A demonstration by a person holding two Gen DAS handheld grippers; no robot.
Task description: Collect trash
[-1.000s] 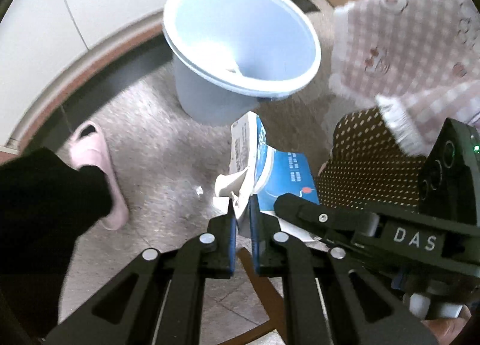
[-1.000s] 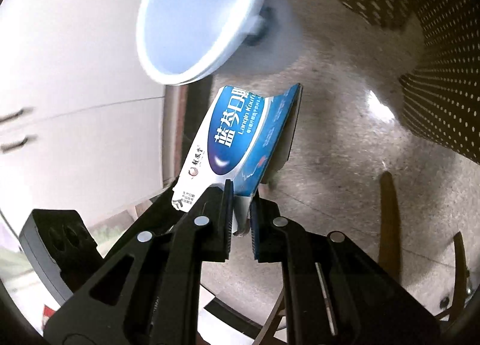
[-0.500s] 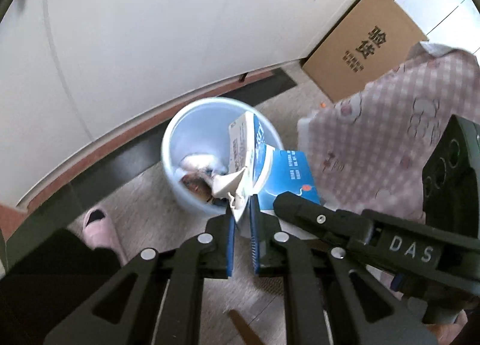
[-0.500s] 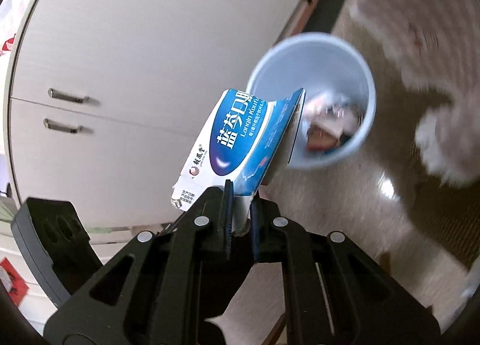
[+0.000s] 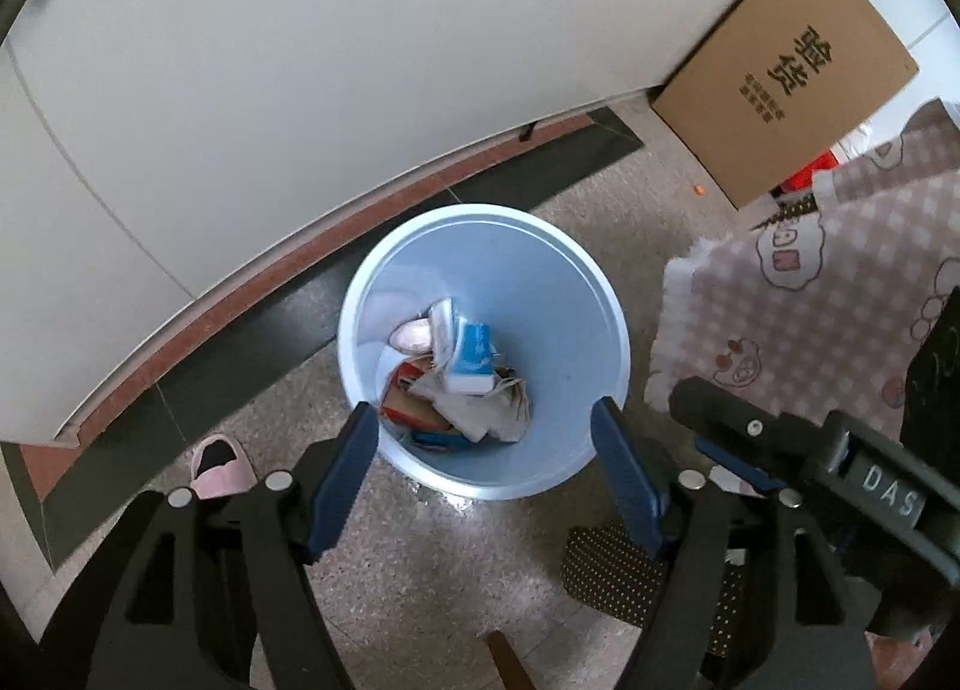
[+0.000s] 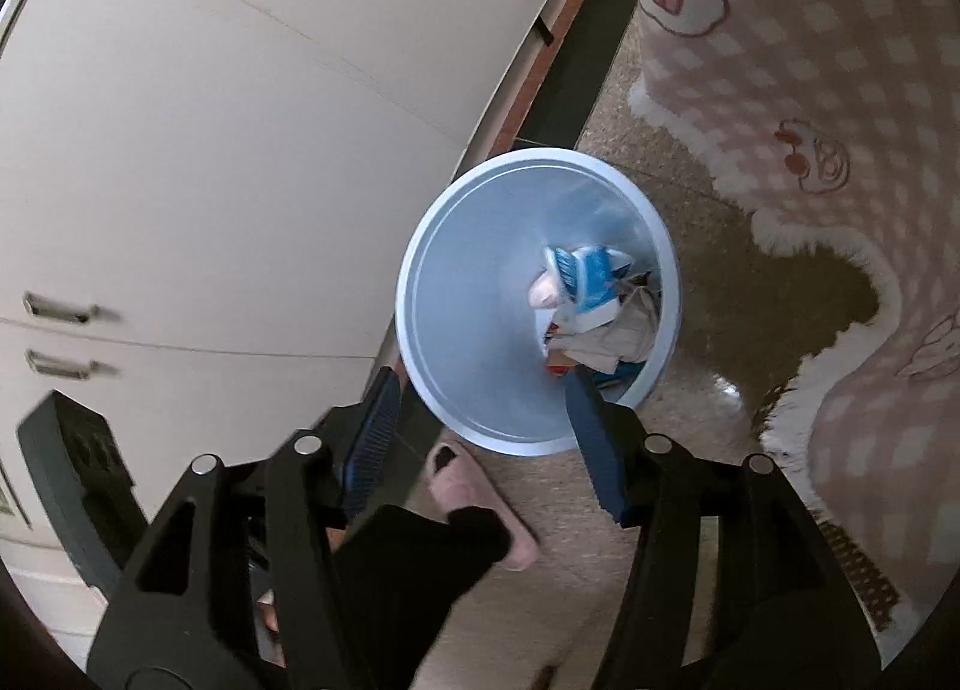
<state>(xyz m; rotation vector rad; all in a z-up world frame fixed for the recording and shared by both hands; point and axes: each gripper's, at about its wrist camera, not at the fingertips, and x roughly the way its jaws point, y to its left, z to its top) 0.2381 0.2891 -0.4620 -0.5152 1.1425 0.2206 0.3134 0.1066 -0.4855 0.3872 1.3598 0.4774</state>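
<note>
A light blue trash bin [image 5: 528,258] stands on the speckled floor by the white cabinets; it also shows in the right wrist view [image 6: 468,282]. Inside lies the blue and white carton [image 5: 471,357], also seen from the right wrist [image 6: 591,273], on crumpled paper and other trash [image 5: 480,414]. My left gripper [image 5: 483,462] is open and empty above the bin's near rim. My right gripper [image 6: 480,426] is open and empty above the bin too. The right gripper's body [image 5: 840,468] shows at the left view's right side.
White cabinets [image 5: 300,60] run behind the bin. A cardboard box [image 5: 786,72] leans at the back right. A pink checked blanket [image 5: 828,294] hangs on the right. The person's leg and pink slipper [image 6: 480,486] stand beside the bin; a slipper [image 5: 219,465] lies left.
Both grippers rose over the bin, opened and let go of the blue and white carton, which now lies in the bin on the other trash.
</note>
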